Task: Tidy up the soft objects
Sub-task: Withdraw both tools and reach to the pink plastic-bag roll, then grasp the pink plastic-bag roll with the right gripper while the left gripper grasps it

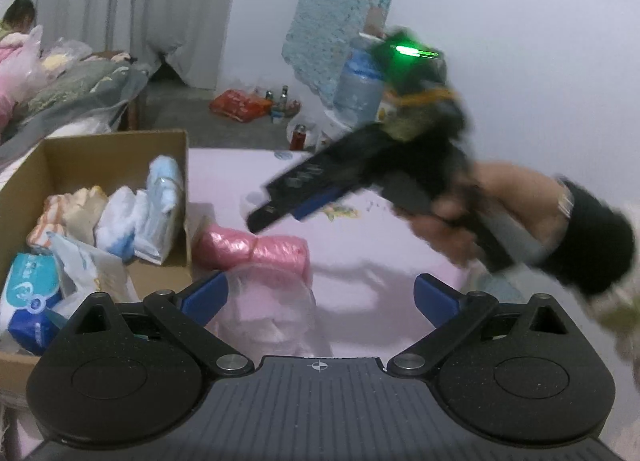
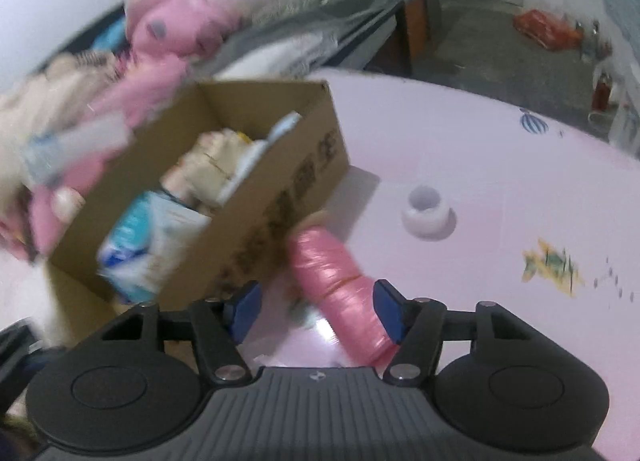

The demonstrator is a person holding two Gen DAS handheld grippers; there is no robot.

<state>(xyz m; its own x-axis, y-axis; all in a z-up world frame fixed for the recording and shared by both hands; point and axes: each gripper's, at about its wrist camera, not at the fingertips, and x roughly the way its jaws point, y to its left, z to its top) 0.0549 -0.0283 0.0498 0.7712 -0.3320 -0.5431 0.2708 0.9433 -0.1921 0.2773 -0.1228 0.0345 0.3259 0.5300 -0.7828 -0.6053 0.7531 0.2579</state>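
A pink roll of plastic bags (image 2: 340, 293) lies on the pink table beside the cardboard box (image 2: 280, 197). My right gripper (image 2: 318, 309) straddles the roll. Its right pad (image 2: 390, 311) is against the roll and its left pad (image 2: 246, 309) stands apart, so the jaws are open. In the left wrist view the right gripper (image 1: 260, 213) hovers, blurred, just above the pink roll (image 1: 252, 251). My left gripper (image 1: 320, 297) is wide open near the table's front, over a clear plastic bag (image 1: 272, 313) of pale soft stuff. The box (image 1: 120, 149) holds tissue packs and folded cloths.
A small white cap (image 2: 426, 213) stands on the table to the right of the roll. A bed with grey bedding (image 1: 80, 89) and pink plush (image 2: 176, 25) lies behind the box. A water jug (image 1: 360, 81) and bottles stand on the floor beyond the table.
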